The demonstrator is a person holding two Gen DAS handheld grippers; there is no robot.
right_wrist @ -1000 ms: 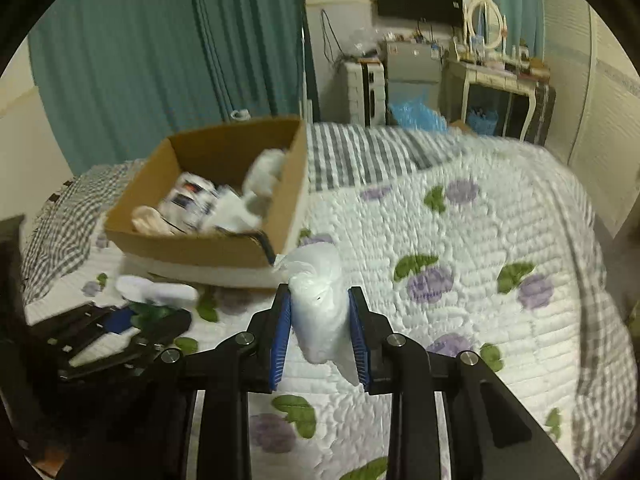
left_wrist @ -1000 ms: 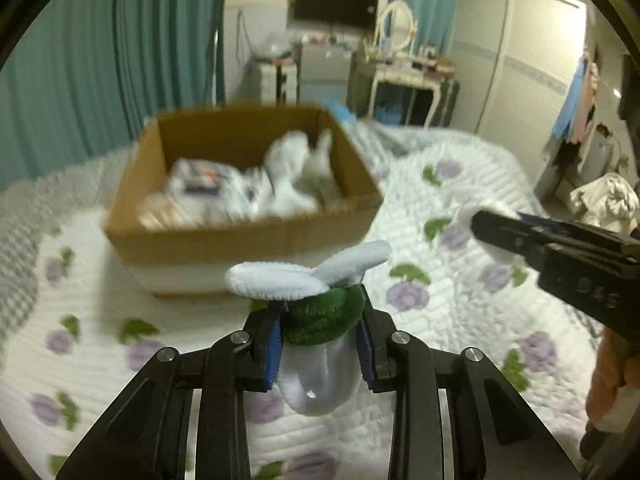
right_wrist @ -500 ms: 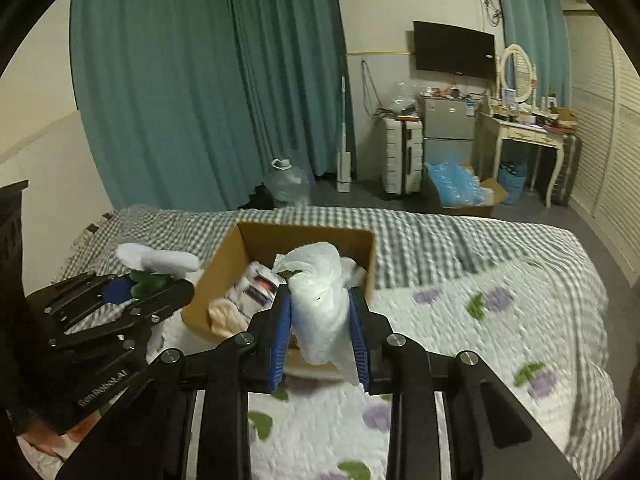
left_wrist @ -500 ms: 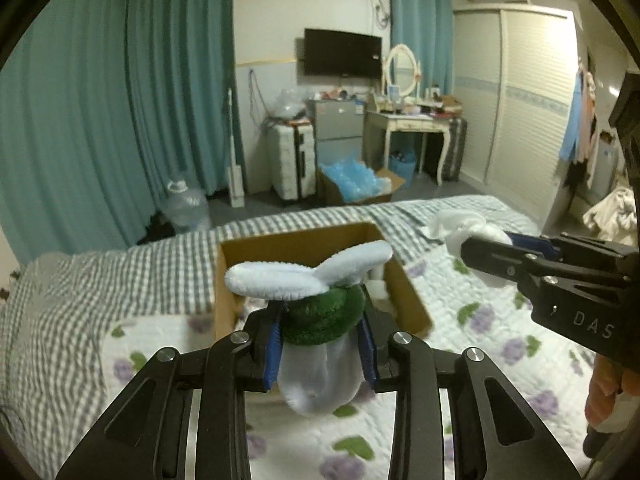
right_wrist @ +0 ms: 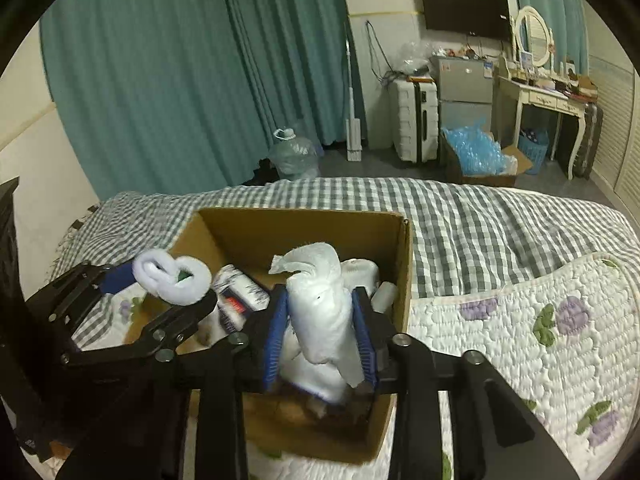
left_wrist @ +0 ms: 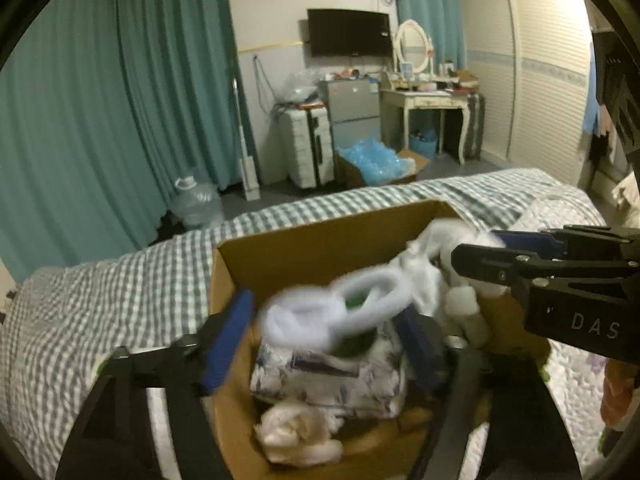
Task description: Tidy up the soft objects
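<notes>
- Right now both grippers hang over the open cardboard box [right_wrist: 404,276] on the bed [right_wrist: 520,216] — the spot where the soft things are being gathered.
- Over the box, the left gripper [left_wrist: 320,336] has its jaws opening wide; the blue pads stand clear of the white-and-green plush toy [left_wrist: 340,312], which is blurred between them, apparently dropping free.
- That release seems well placed, since the toy is above the patterned soft pack [left_wrist: 328,376] and a crumpled cream cloth [left_wrist: 300,436] already lying inside, so it should land on a cushion of other soft items.
- Beside it, the right gripper [right_wrist: 320,332] has its jaws opening too, yet the white plastic bag [right_wrist: 320,308] sits upright between the pads, which look to touch its sides.
- I judge the bag is held over the box's right half to keep it clear of the toy.
- One risk — the light bag may cling to a pad instead of falling.
</notes>
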